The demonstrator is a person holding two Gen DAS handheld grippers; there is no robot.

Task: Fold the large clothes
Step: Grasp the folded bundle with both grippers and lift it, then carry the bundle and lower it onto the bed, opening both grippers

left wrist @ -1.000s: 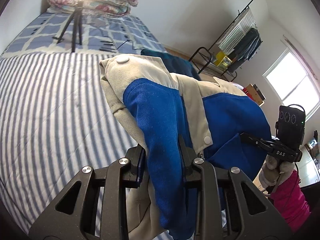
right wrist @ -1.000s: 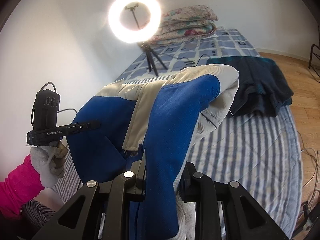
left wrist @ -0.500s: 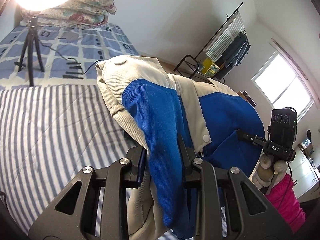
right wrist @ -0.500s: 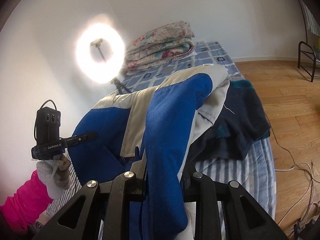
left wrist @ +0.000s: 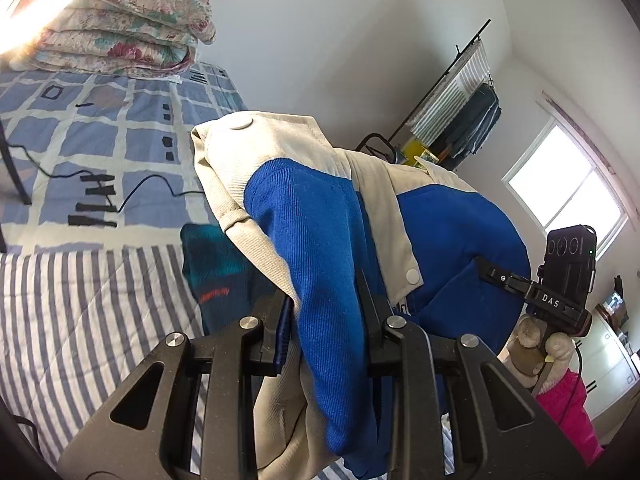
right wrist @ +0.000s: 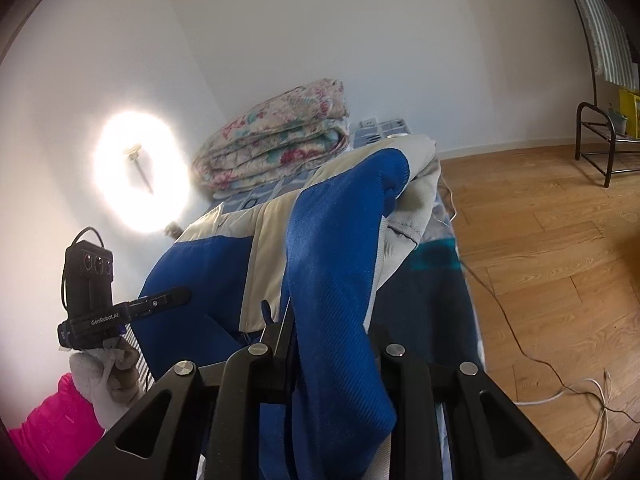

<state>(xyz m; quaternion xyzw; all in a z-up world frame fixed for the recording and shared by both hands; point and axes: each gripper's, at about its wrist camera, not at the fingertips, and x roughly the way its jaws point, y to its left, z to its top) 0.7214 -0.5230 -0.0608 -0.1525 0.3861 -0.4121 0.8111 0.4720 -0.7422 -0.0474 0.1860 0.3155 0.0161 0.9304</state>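
A blue and cream jacket (left wrist: 320,216) hangs folded in the air above the striped bed (left wrist: 80,312), bunched cloth pinched in both the left gripper (left wrist: 326,320) and the right gripper (right wrist: 332,344). A dark folded garment (left wrist: 216,264) lies at nine o'clock of the jacket in the left view. To set it down neatly, I would keep both grips level and equally taut, lowering together.
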